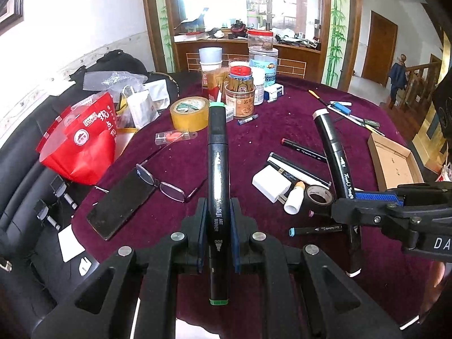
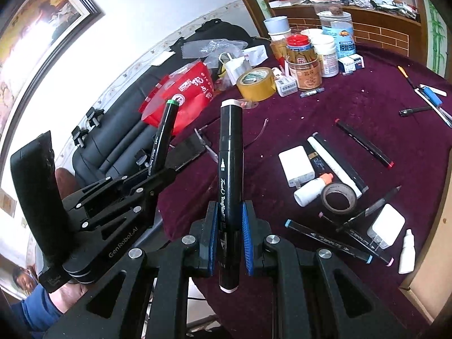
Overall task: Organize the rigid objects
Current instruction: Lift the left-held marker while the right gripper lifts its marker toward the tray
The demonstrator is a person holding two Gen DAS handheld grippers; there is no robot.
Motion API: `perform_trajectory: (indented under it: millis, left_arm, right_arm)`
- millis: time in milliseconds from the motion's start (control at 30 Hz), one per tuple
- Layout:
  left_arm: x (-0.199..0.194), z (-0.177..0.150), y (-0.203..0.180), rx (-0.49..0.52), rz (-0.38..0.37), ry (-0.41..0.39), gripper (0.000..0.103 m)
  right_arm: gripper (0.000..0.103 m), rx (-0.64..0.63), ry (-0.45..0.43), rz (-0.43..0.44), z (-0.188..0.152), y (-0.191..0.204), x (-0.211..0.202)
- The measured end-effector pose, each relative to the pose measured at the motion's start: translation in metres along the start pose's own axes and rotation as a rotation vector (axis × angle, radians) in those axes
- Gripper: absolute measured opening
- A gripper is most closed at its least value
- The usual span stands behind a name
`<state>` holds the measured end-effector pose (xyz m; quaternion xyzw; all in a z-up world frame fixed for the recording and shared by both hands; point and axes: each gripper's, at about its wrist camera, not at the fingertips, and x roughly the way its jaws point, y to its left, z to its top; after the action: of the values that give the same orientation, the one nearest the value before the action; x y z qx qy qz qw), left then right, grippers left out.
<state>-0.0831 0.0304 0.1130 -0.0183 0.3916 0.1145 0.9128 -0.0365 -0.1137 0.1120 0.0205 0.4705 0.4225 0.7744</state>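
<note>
Tongs are both clamping markers: left tongs [image 1: 217, 220] gripping a green-capped marker [image 1: 217, 152], right tongs [image 2: 230, 234] squeezing a white-capped marker [image 2: 230, 155]. Loads of markers are lying loose across the table [image 1: 268, 130], so sorting's looking barely started.

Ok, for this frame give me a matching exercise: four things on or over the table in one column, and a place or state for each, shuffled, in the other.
Things:
1. green-capped marker
2. white-capped marker
3. eyeglasses
4. yellow tape roll

Places or states:
A. lying unfolded on the maroon tablecloth beside a black phone
B. clamped in the left tool
C. lying flat near the jars at the far side
D. clamped in the right tool

Pairs: 1-B, 2-D, 3-A, 4-C
</note>
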Motion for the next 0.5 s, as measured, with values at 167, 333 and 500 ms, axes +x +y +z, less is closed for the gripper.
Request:
perform_trajectory:
  millis: [167,333,500]
  left_arm:
    - [-0.003,-0.005,0.004,-0.016,0.003,-0.001,0.012]
    - [-0.011,-0.007,0.015,-0.042,0.013,-0.016,0.012]
    - [-0.017,-0.006,0.028,-0.049,0.032,-0.039,0.012]
  right_arm:
    - [0.015,-0.034,0.029,0.006,0.003,0.013,0.011]
    - [0.015,-0.078,0.033,0.007,0.010,0.032,0.014]
    - [0.015,-0.089,0.055,0.022,0.017,0.045,0.023]
